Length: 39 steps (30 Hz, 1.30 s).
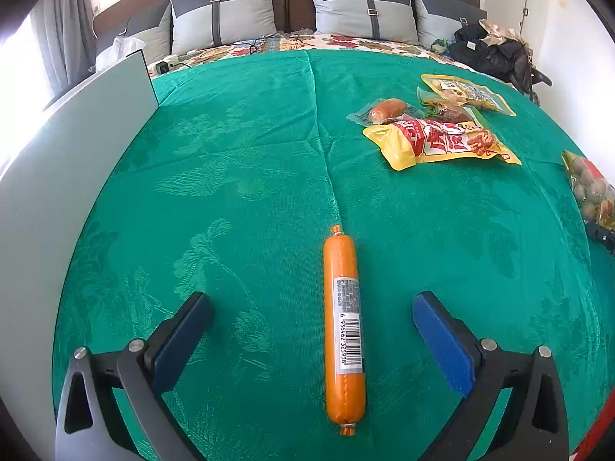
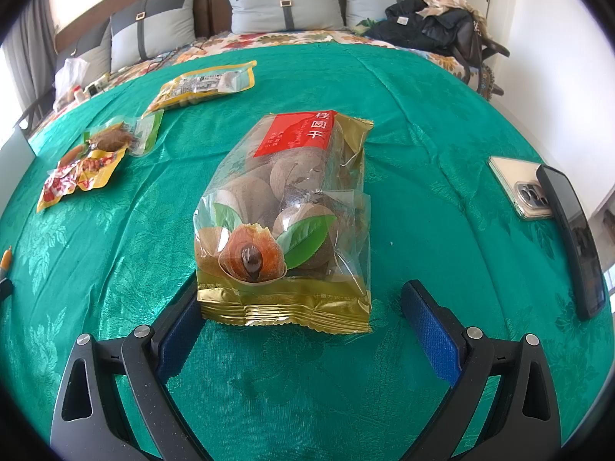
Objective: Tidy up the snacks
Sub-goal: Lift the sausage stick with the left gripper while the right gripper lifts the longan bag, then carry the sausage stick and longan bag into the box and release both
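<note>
Now the left tool (image 1: 312, 340) gapes around a sausage (image 1: 343, 330); the right tool (image 2: 300, 319) gapes, empty, at a longan bag (image 2: 286, 226).

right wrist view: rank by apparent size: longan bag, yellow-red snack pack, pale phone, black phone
1. longan bag, clearly largest, though it is also nearest the camera
2. black phone
3. yellow-red snack pack and pale phone: look alike; the pale phone is partly hidden behind the black phone, so no ranking.

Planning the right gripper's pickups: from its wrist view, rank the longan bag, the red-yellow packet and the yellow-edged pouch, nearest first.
1. Longan bag, between the right gripper's fingers.
2. Red-yellow packet, left, mid-cloth.
3. Yellow-edged pouch, farther back, left of centre.
</note>
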### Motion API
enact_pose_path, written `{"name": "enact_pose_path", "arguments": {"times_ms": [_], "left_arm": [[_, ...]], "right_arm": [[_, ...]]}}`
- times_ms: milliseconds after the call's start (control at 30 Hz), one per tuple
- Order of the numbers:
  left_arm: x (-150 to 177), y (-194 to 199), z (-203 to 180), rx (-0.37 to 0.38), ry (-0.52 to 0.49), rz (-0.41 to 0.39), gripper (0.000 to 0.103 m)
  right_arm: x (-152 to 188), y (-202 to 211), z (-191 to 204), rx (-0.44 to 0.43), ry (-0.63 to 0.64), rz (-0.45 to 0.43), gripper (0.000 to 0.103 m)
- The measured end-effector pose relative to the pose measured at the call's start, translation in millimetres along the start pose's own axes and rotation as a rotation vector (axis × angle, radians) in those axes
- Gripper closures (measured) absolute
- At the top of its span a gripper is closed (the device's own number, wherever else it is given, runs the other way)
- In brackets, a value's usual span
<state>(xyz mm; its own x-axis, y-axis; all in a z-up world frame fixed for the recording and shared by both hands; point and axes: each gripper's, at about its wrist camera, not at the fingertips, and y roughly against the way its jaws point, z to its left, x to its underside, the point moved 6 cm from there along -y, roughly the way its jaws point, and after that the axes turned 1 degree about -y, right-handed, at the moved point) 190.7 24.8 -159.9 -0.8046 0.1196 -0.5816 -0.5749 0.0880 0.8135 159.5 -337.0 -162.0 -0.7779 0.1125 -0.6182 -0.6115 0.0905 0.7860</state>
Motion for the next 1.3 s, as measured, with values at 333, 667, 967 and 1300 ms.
{"name": "enact_pose_path", "arguments": {"times_ms": [333,667,967,1300], "left_arm": [[-5.3,-5.1,-1.1,0.061,-0.055,0.239,0.004],[-10.7,12.9,-2.0,0.112,-0.066,0.200,0.088],[3.2,69.1,29.8,0.248,0.136,0.088,0.088],[-25.8,182.4,123.5,0.273,0.306,-0.115,0.088]], "right_arm": [[-9.4,16.8,-12.8,-0.169,-0.150,0.002,0.005],[-56.5,-10.2,22.1,0.016,0.043,0.241,0.027],[-45.0,46.9,44.2,-0.272,-0.088,0.201,0.040],[-70.4,128.2,252.8,-0.699,0.020,0.164,0.040]]}}
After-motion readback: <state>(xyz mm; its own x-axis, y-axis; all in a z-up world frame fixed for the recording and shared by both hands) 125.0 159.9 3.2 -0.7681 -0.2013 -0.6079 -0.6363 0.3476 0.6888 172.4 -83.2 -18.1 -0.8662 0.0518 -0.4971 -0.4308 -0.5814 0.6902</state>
